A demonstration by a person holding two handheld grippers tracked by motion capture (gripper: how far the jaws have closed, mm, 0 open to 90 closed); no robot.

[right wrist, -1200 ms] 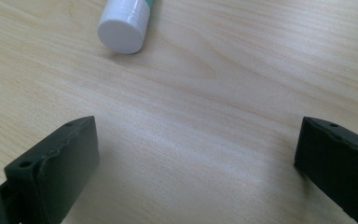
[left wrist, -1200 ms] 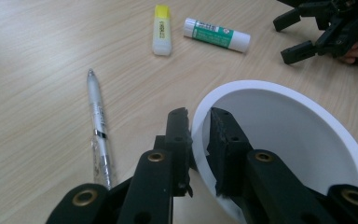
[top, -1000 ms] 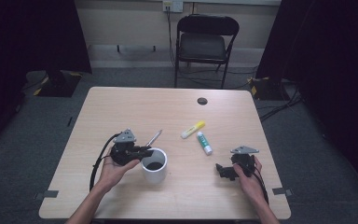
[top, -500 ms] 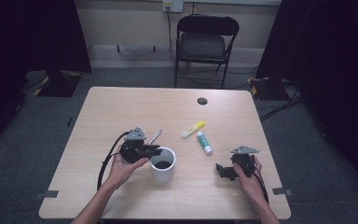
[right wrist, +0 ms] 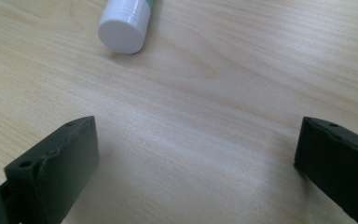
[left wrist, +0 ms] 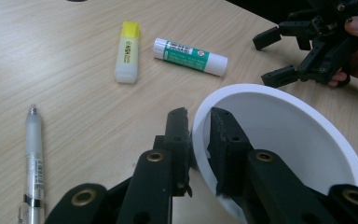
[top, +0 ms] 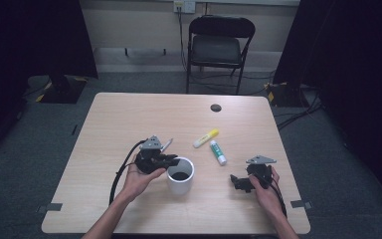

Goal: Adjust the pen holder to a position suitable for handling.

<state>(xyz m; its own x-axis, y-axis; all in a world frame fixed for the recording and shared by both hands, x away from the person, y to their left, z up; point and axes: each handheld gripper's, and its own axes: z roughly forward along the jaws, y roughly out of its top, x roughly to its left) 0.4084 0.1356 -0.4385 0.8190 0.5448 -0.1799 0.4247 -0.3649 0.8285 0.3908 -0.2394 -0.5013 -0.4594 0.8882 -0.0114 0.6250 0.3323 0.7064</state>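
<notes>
A white cup (top: 180, 175) stands upright on the table's near middle. My left gripper (top: 170, 161) is shut on the cup's rim (left wrist: 200, 135), one jaw outside and one inside the wall. My right gripper (top: 238, 182) rests low at the right, open, jaws wide with bare table between them (right wrist: 196, 154). A green-labelled glue stick (top: 218, 152) lies just beyond it, its white cap (right wrist: 123, 29) facing my right gripper. A yellow highlighter (top: 205, 138) lies beside the glue stick (left wrist: 189, 50). A clear pen (left wrist: 33, 156) lies left of the cup.
A small black disc (top: 215, 107) sits near the table's far edge. A black folding chair (top: 217, 45) stands behind the table. Cables trail from both grippers toward the person's forearms.
My left gripper has slid the white cup to the right across the table, away from the pen. The right gripper has stayed in place.
</notes>
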